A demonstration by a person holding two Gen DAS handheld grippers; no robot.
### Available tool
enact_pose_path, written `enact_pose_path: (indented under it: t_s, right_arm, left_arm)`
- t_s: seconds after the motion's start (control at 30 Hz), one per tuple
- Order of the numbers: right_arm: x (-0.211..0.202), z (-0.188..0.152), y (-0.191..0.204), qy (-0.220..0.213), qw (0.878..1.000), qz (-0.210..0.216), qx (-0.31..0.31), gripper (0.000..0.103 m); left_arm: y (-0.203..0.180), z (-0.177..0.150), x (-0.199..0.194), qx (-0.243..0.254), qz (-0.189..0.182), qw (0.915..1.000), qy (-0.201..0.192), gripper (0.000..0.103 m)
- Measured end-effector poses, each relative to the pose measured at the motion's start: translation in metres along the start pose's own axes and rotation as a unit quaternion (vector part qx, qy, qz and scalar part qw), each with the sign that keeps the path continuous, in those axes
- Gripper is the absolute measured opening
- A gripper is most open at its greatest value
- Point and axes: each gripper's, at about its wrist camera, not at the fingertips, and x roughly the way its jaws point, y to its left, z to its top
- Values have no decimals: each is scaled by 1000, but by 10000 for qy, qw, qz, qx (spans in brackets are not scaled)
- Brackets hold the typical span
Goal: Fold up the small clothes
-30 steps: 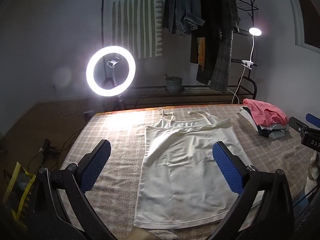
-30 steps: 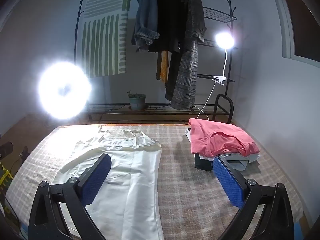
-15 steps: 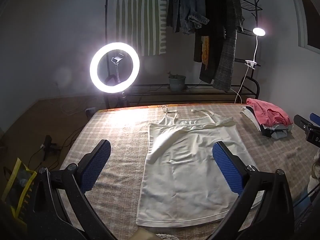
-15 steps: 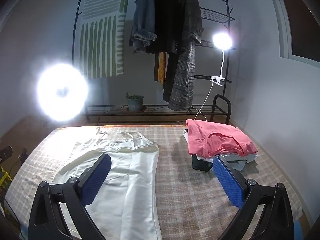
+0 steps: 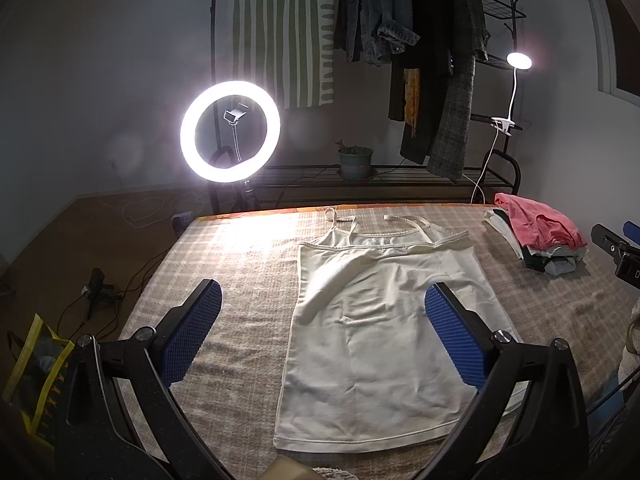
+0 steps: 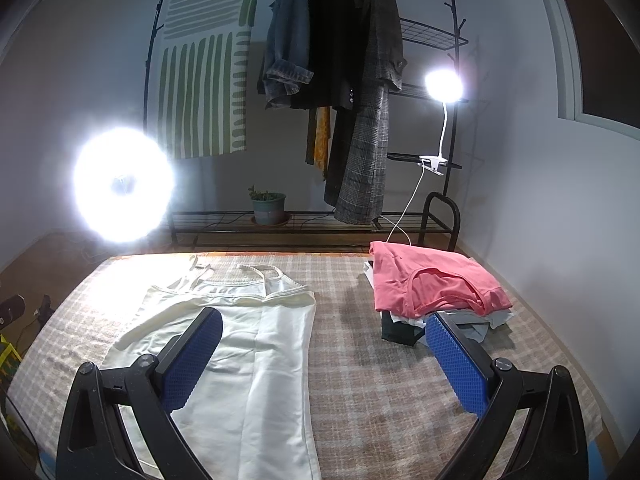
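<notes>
A white camisole (image 5: 384, 344) lies flat on the checked tabletop (image 5: 240, 264), straps toward the far edge and hem toward the near edge, so its long axis runs straight away from both claws. The left claw (image 5: 320, 336) hangs spread wide and empty above its lower half and looks the nearer; the right claw (image 6: 324, 360), equally wide and empty, hovers off its right side. Bare cloth lies left of the camisole, while a stack of folded clothes (image 6: 432, 292) crowds the far right corner.
</notes>
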Motion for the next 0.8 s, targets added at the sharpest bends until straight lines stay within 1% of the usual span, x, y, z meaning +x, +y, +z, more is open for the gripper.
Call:
enact_pose_path:
  t_s: [0.43,0.8]
  right_arm:
    - [-1,0,1,-15,10000,-23,-3,103]
    - [-1,0,1,-14,10000,-17,-6,103]
  left_arm:
    - [1,2,0,0,-7,10000,12,103]
    - [5,-6,2,-15,15,10000,19,103]
